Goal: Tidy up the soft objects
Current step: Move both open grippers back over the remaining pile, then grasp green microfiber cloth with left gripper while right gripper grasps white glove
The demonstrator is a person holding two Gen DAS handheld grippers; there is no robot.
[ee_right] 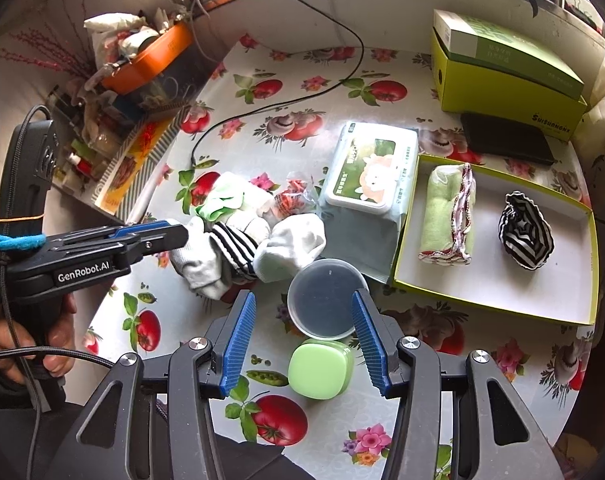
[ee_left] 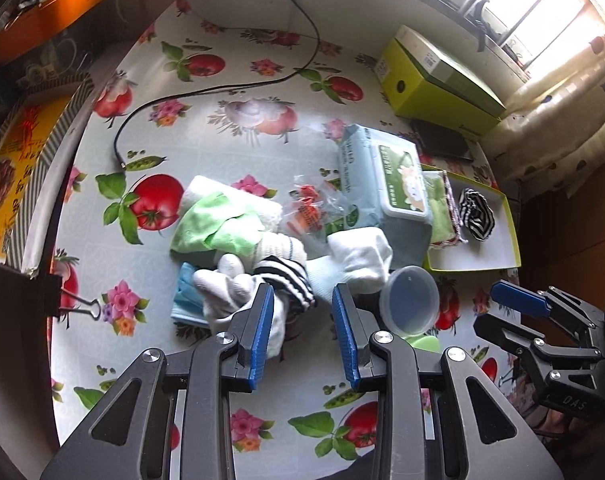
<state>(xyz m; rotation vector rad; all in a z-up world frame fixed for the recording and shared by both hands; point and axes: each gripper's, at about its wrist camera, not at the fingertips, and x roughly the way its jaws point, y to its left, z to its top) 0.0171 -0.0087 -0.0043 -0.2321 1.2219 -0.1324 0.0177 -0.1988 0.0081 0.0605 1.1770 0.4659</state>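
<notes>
While both hover over the worktop, neither tool pinches anything. Left tool has jaws spread, nothing between the pads, pointing down at a heap of soft stuff: a white glove touches the left blue pad's tip, w/ a black-and-white striped sock just beside it, and a white sock ahead of the right pad. Behind those lie a green cloth and a blue cloth under the glove.

Right tool also spread, empty; a clear round lid sits between its pads w/o contact, green square case just below it.

Further out: wet-wipes pack beside the heap, then an open yellow-green tray at right holding a rolled green towel and a striped fabric bundle, apart from each other. Green box at the back, black cable across the floral cover. A hand grips the left tool's handle.
</notes>
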